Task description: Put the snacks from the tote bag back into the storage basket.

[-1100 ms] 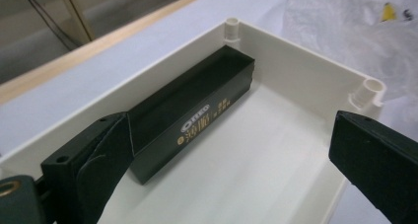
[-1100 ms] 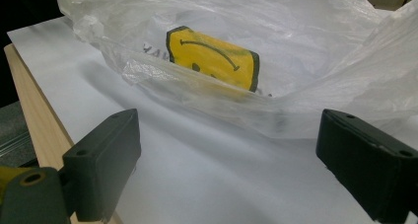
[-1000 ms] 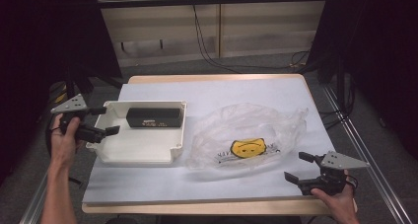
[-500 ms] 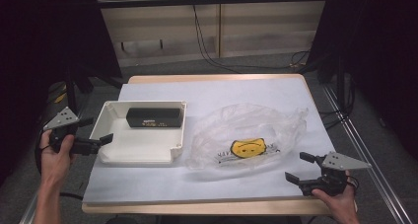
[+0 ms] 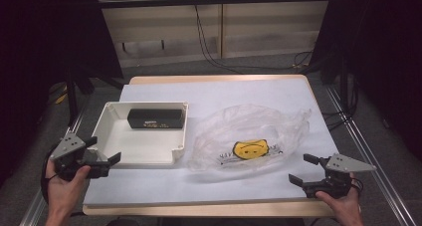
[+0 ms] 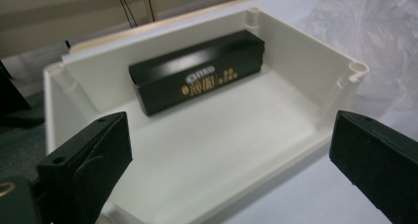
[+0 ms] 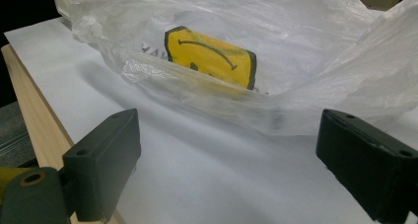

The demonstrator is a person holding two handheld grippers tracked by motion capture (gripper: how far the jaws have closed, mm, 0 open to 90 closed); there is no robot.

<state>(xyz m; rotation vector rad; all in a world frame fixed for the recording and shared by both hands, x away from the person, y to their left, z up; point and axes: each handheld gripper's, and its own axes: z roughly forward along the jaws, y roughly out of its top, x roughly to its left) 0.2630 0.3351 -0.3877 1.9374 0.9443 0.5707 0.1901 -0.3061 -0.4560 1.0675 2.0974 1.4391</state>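
White paper covers the wooden bench (image 5: 219, 94), whose pale edge shows at the far and near sides. Behind it stands a light panelled wall with black cables hanging down, dark curtains close off both sides, and the floor is grey.

On the left half sits a cream tray (image 5: 112, 139). A black box (image 5: 156, 119) lies in its far part, near the back wall, its long axis running left to right across the bench and its gold lettering facing up. To the right of the tray lies a crumpled clear plastic bag (image 5: 249, 131) with a yellow smiley face (image 5: 250, 148).

The left gripper (image 5: 102, 161) hovers at the tray's near left corner, jaws wide apart and empty. The right gripper (image 5: 304, 169) hovers near the bag's near right edge, jaws likewise spread, holding nothing.
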